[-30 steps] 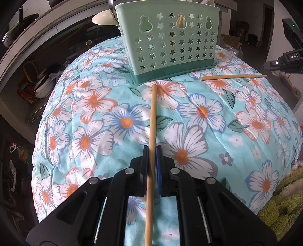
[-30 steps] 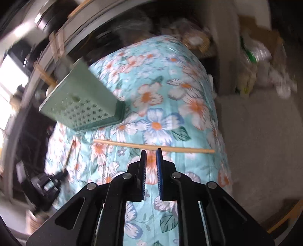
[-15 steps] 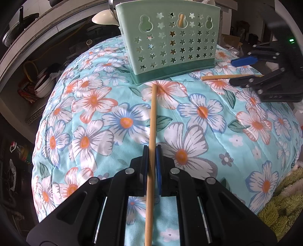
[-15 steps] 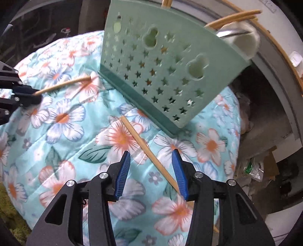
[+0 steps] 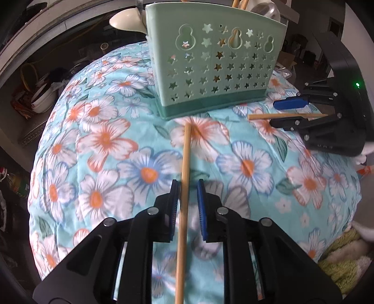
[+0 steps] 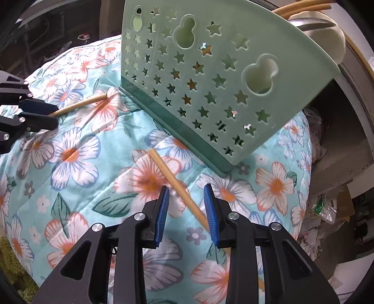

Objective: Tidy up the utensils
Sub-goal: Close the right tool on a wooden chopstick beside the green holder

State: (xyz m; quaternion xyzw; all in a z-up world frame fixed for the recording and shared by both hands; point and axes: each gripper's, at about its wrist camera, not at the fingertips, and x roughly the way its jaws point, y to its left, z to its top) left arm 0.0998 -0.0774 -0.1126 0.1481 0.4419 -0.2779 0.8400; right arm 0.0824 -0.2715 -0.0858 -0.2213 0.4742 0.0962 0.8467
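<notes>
Two bamboo chopsticks lie on the flowered quilt, both in front of the green holder. The first chopstick (image 5: 184, 187) lies with its far end just before the base of the holder, and its near part runs between the jaws of the left gripper (image 5: 187, 198). These jaws are opening now; there is a small gap on each side of the stick, so the pads do not press it.

The second chopstick (image 6: 177, 184) lies at an angle on an orange flower, well apart from the first one. It crosses the space between the jaws of the right gripper (image 6: 186, 201). These jaws are closing, but they stand apart, and I see a gap between the blue pads and the stick, though near the right pad I cannot tell if it touches.

The green holder (image 5: 210, 70) stands upright on the quilt (image 5: 105, 140), with star holes in its wall. Above its rim I see the ends of more sticks and a pale spoon (image 5: 126, 21). Beside the quilt there is a green fluffy rug (image 5: 343, 262).
</notes>
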